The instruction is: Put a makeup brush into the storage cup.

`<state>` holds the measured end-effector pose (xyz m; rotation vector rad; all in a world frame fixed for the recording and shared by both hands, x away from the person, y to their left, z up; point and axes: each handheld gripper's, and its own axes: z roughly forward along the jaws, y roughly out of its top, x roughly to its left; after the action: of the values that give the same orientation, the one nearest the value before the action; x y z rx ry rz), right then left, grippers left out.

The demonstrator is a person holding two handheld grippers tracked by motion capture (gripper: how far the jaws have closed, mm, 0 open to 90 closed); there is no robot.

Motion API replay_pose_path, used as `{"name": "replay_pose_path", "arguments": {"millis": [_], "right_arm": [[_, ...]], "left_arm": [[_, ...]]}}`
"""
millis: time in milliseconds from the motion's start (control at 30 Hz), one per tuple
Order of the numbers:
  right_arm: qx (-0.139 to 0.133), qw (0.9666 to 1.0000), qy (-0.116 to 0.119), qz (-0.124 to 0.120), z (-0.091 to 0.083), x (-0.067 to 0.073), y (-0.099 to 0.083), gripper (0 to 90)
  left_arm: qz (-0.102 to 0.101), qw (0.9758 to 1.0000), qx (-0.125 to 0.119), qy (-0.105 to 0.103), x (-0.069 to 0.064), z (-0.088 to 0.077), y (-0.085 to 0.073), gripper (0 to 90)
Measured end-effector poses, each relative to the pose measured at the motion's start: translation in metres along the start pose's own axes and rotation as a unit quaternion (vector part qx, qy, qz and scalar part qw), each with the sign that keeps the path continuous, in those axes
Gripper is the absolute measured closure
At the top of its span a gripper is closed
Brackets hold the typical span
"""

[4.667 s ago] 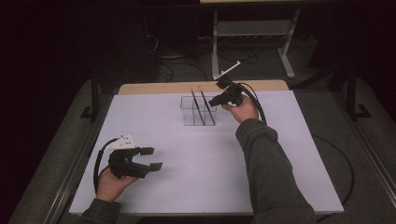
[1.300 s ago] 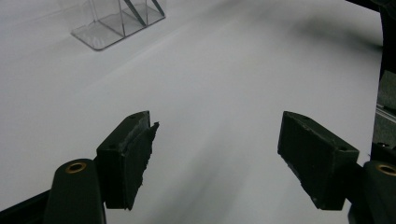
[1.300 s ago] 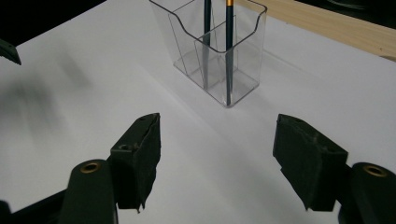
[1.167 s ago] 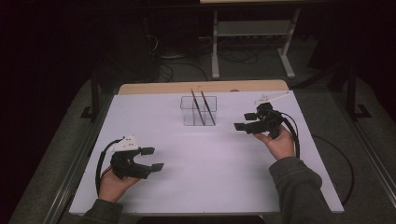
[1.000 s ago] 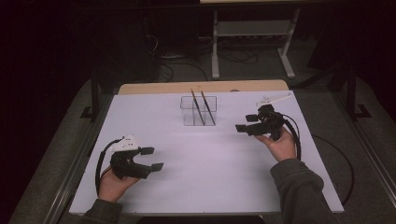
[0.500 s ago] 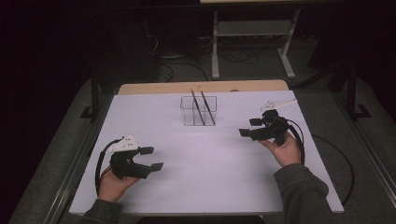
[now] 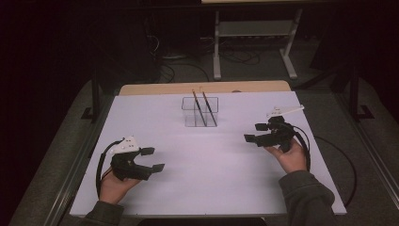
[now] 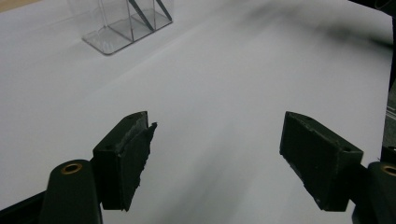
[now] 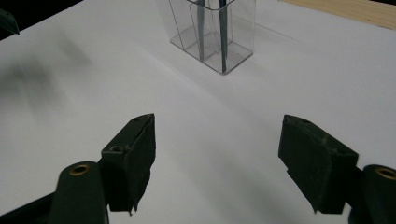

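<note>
White table (image 7: 202,165) with wooden far edge; clear holder (image 7: 200,112) stands on it near that edge, two pencils (image 7: 203,108) inside.

A surface (image 7: 207,179) carries a clear holder (image 7: 200,112) near the middle of its far edge. Two pencils (image 7: 203,108) stand in the holder, side by side, both leaning with their tops toward the far left. A bare strip of board (image 7: 155,88) lies behind the holder, past the sheet's far edge. The left tongs (image 7: 153,159) sit near the front left corner, well apart from the holder, pointing right. The right tongs (image 7: 255,132) sit toward the right edge, nearer and to the right of the holder, pointing left. Bare surface lies between the two tongs. Behind the surface, on the floor, stands a frame (image 7: 254,35).
</note>
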<state>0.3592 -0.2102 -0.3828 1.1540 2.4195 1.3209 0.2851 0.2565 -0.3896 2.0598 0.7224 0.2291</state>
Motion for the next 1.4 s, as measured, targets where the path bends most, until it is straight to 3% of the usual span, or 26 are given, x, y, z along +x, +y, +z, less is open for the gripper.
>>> {"name": "replay_pose_path", "arguments": {"millis": [800, 1400], "right_arm": [[-0.012, 0.9999, -0.003, -0.009, -0.005, 0.009, -0.028, 23.6], [-0.018, 0.9998, 0.000, -0.011, -0.009, 0.017, -0.046, 22.0]], "left_arm": [[-0.004, 0.9996, -0.012, 0.025, 0.000, -0.001, -0.002, 21.9], [-0.004, 0.9995, -0.016, 0.028, -0.001, 0.001, -0.005, 21.8]]}}
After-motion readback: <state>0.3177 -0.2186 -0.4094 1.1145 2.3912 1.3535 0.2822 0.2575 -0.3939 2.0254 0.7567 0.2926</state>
